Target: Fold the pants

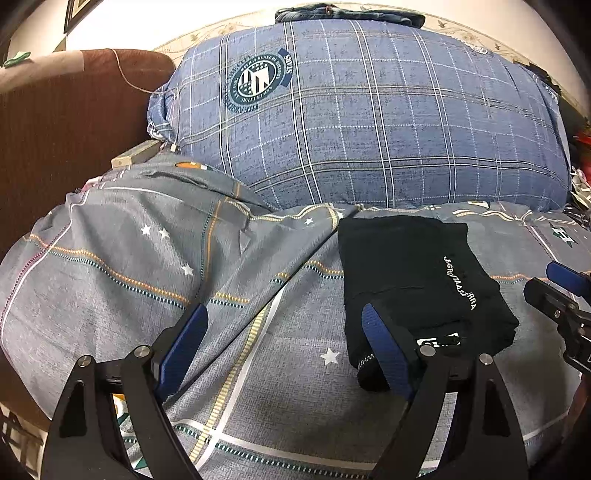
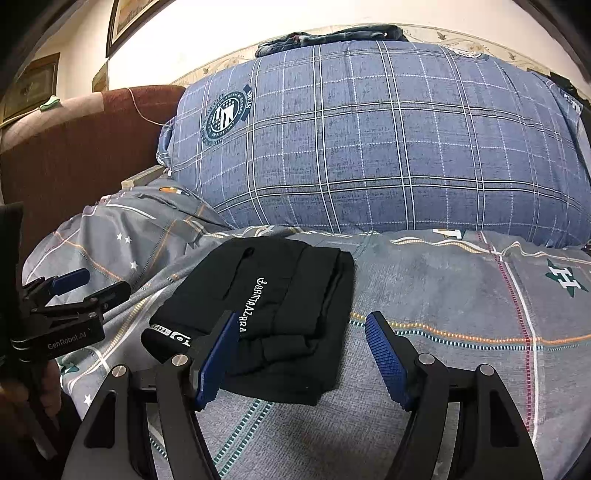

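Note:
The black pants [image 1: 417, 280] lie folded into a compact rectangle on the grey patterned bedsheet [image 1: 147, 266], white lettering facing up. They also show in the right wrist view [image 2: 280, 310]. My left gripper [image 1: 282, 325] is open and empty, just above the sheet, its right finger at the pants' near left edge. My right gripper [image 2: 301, 332] is open and empty, hovering over the pants' near right part. Each gripper shows in the other's view, the right one [image 1: 561, 291] at the right edge and the left one [image 2: 88, 284] at the left edge.
A large blue plaid pillow [image 1: 369, 118] stands behind the pants, with folded dark clothes [image 1: 347, 14] on top. A brown headboard [image 1: 66, 122] is at the left. The grey sheet [image 2: 461, 295] extends right of the pants.

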`<state>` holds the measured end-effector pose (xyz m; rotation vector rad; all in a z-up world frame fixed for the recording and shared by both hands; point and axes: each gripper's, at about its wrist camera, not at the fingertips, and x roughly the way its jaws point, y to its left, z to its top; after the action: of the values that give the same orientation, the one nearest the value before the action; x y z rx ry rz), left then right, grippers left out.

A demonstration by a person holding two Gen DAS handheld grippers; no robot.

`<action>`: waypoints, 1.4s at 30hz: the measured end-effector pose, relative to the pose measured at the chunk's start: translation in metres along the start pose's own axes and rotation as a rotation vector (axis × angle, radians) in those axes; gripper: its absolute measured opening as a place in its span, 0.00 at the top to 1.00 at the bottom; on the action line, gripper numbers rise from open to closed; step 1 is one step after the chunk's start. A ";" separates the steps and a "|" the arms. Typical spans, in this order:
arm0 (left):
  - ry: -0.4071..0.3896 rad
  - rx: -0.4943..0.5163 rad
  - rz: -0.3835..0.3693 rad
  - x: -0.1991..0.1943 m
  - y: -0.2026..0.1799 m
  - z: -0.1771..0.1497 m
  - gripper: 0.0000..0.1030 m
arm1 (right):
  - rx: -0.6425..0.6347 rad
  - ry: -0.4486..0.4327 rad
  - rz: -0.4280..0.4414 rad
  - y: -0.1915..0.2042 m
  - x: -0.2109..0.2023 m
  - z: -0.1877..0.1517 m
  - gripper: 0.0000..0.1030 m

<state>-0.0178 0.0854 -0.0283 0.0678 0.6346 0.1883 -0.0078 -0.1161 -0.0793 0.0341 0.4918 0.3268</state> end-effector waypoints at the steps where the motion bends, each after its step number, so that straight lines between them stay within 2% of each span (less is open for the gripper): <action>1: 0.006 -0.002 -0.002 0.001 0.000 0.000 0.16 | 0.000 0.000 -0.003 0.000 0.001 0.000 0.29; 8: 0.010 0.004 -0.014 0.001 -0.001 -0.001 0.16 | 0.004 0.015 -0.045 -0.004 0.005 0.000 0.26; 16: 0.010 0.023 -0.037 0.000 -0.007 -0.003 0.16 | 0.029 0.111 -0.164 -0.017 0.021 -0.004 0.26; 21: 0.002 0.038 -0.037 -0.001 -0.012 -0.004 0.16 | 0.020 0.117 -0.210 -0.022 0.018 -0.004 0.26; 42: 0.001 0.027 -0.051 -0.002 -0.013 -0.005 0.16 | -0.042 0.133 -0.260 -0.021 0.020 -0.004 0.26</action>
<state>-0.0198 0.0727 -0.0327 0.0771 0.6394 0.1305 0.0129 -0.1297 -0.0942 -0.0925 0.6141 0.0849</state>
